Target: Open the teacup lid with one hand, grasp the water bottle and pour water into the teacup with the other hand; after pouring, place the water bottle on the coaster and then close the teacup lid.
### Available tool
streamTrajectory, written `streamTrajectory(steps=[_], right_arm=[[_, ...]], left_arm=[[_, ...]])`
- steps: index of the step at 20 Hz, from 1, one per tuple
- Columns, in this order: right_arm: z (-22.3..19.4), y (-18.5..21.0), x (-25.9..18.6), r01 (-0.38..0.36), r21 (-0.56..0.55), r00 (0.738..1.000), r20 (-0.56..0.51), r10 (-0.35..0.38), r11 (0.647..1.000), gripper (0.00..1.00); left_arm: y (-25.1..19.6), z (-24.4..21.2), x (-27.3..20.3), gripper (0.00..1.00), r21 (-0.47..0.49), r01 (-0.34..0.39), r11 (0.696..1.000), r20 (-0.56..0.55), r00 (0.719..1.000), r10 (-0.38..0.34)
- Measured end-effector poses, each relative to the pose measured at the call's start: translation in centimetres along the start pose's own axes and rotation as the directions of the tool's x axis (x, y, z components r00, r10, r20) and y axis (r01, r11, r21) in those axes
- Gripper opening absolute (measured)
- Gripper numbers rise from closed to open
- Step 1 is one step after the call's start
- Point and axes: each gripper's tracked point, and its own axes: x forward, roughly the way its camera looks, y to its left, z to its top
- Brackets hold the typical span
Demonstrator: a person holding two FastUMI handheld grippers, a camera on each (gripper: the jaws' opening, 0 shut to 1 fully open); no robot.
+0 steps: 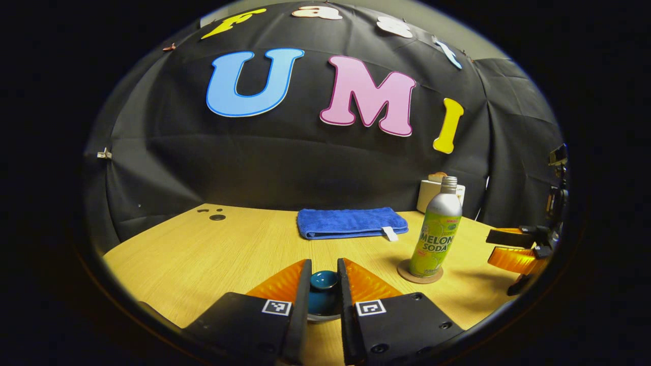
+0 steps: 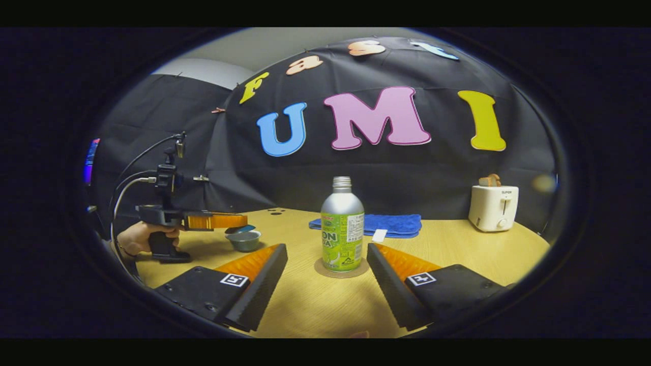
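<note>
Left gripper clamped on teacup lid, held above teacup. Right gripper wide apart, facing water bottle on coaster. Lower lid level, release gently.

A silver aluminium water bottle with a green label and bare threaded neck is standing upright on a round brown cork coaster, centred on it; a small grey bowl-shaped teacup is sitting on the wooden table well to one side; its dark teal lid with a round knob is hanging just above the cup's rim, not seated.
</note>
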Motion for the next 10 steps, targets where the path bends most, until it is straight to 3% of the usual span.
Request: streamTrajectory(steps=[6, 10], right_arm=[[0.0, -0.3, 0.1, 0.015, 0.001, 1.000, -0.001, -0.015, 1.000, 0.97], [0.1, -0.3, 0.1, 0.015, 0.001, 1.000, -0.001, -0.015, 1.000, 0.97]], left_arm=[[0.5, -1.2, 0.6, 0.29, 0.024, -0.024, 0.999, -0.031, 0.999, 0.024], [0.4, -1.3, 1.0, 0.32, 0.061, -0.034, 0.998, -0.040, 0.999, 0.036]])
